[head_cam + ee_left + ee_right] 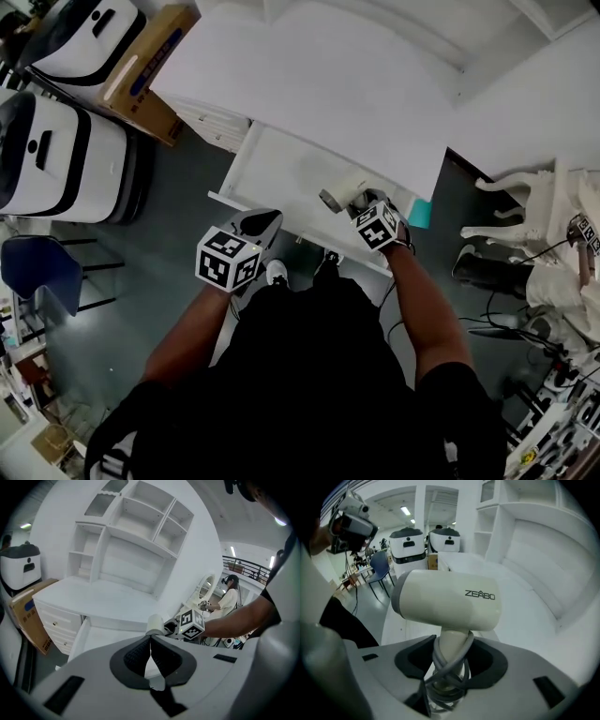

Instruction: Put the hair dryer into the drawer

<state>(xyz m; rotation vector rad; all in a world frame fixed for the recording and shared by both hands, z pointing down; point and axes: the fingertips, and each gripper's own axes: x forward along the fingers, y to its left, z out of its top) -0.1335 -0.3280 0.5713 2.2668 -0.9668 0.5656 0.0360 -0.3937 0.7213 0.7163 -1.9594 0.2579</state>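
A cream hair dryer (446,601) with a grey cord wound round its handle is held upright in my right gripper (451,660), which is shut on the handle. In the head view the hair dryer (339,190) hangs over the right part of the open white drawer (281,169), with the right gripper (364,204) just behind it. My left gripper (263,223) hovers at the drawer's front edge, left of the dryer. Its pads meet with nothing between them (150,642). From the left gripper view the dryer (155,623) shows beyond the jaws, above the drawer (89,634).
The drawer belongs to a white desk (309,75) with a shelf hutch (136,522). Two white-and-black robots (56,155) and a cardboard box (150,66) stand left; a blue chair (42,267) is nearer. A white chair (530,202) and cables lie right.
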